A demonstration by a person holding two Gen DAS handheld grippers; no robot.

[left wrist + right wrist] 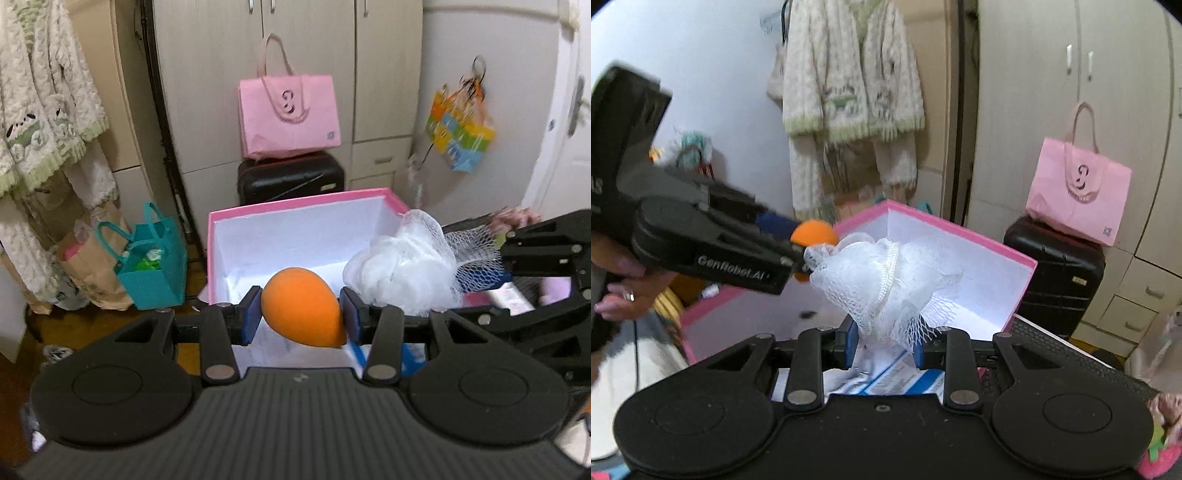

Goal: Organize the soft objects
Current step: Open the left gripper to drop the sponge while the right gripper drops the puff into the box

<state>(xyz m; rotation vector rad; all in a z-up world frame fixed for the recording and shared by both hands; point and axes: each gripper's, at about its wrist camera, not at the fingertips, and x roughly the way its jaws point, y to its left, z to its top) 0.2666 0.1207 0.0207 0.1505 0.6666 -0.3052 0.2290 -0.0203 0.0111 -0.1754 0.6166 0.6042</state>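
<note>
My left gripper [300,318] is shut on an orange egg-shaped sponge [301,310], held between its blue pads just before the near wall of a pink box with a white inside [295,236]. To its right hangs a white mesh bath puff [402,266], gripped by the right gripper [498,273]. In the right wrist view my right gripper [884,341] is shut on the white mesh puff [886,284] over the pink box [997,295]. The left gripper [798,254] comes in from the left with the orange sponge [814,232] touching the puff.
Behind the box stands a black suitcase [291,177] with a pink tote bag [290,114] on top, in front of beige wardrobes. A teal bag [155,273] and a brown paper bag [88,269] sit on the floor at left. A person's hand [617,284] holds the left gripper.
</note>
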